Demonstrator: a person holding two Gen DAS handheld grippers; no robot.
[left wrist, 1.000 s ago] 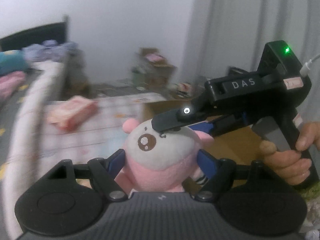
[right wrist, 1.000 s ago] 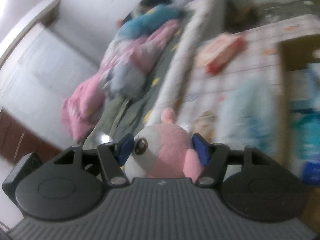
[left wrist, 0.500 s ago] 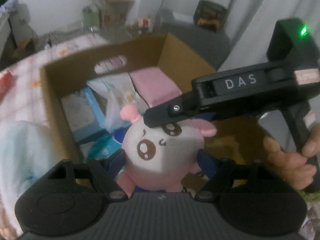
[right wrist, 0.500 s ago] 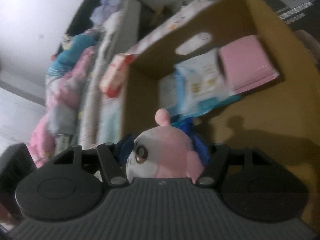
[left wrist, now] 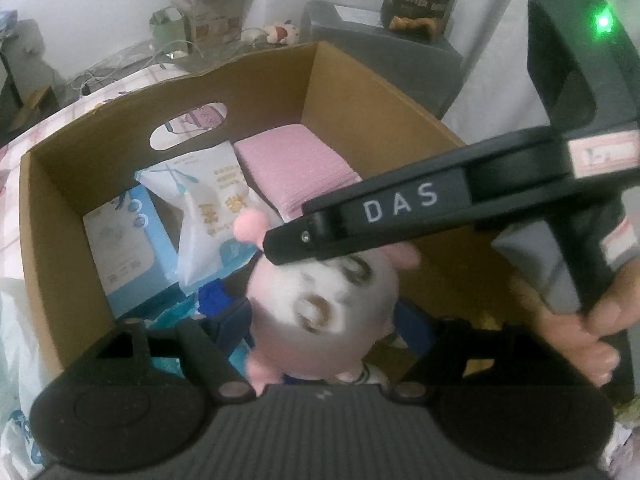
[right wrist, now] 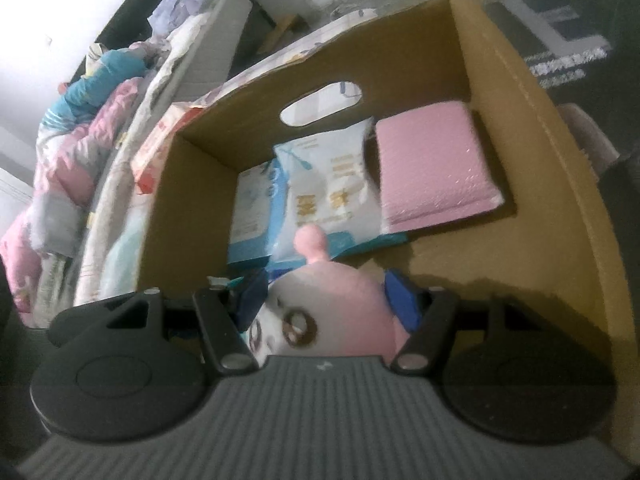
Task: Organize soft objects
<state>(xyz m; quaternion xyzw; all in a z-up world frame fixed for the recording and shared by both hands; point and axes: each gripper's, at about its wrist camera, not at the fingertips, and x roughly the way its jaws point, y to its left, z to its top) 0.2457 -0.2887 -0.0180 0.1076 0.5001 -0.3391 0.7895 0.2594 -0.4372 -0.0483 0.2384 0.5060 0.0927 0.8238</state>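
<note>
Both the left gripper (left wrist: pixel 320 320) and right gripper (right wrist: pixel 324 300) are squeezing the pink plush toy (left wrist: pixel 324 296), half open, over the cardboard box (left wrist: pixel 360 84); dropping it in is left.

A heaped pink and blue quilt (right wrist: pixel 76 128) is seen on a bed at the left. Against the far wall an open carton (left wrist: pixel 218 6) and a green paper bag (left wrist: pixel 170 34) are stood side by side, with loose white cables (left wrist: pixel 120 68) trailed nearby. A dark printed bag (left wrist: pixel 420 8) is set on a grey cabinet (left wrist: pixel 384 52).
</note>
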